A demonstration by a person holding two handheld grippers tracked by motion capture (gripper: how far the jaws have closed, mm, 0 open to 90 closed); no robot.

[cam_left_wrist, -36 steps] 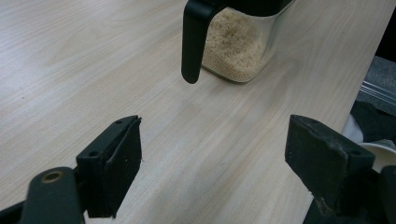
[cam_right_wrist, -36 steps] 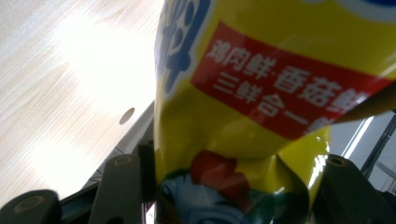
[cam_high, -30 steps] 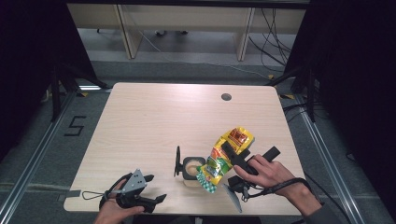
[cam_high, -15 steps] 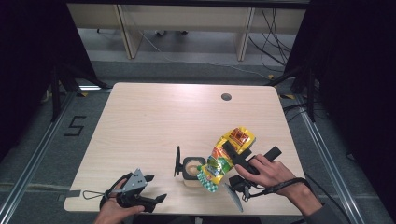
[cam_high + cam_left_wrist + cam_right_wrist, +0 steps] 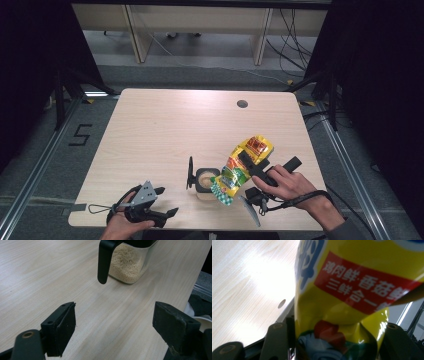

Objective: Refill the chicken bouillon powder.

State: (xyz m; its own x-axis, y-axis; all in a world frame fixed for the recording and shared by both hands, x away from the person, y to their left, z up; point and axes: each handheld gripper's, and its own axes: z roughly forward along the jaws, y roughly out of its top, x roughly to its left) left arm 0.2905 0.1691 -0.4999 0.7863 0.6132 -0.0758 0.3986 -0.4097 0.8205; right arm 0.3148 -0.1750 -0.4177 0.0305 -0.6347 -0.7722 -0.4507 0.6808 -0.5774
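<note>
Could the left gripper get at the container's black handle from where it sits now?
Probably yes. The left gripper stands open, facing the black handle across bare table; the yellow bag tilts in from the container's other side.

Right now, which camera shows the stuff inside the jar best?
The left gripper view: the clear jar sits close, so its pale grains and black handle are plain. The high view shows the jar small from above, with the yellow bag tipped over it. The right gripper view shows the bag close up.
</note>
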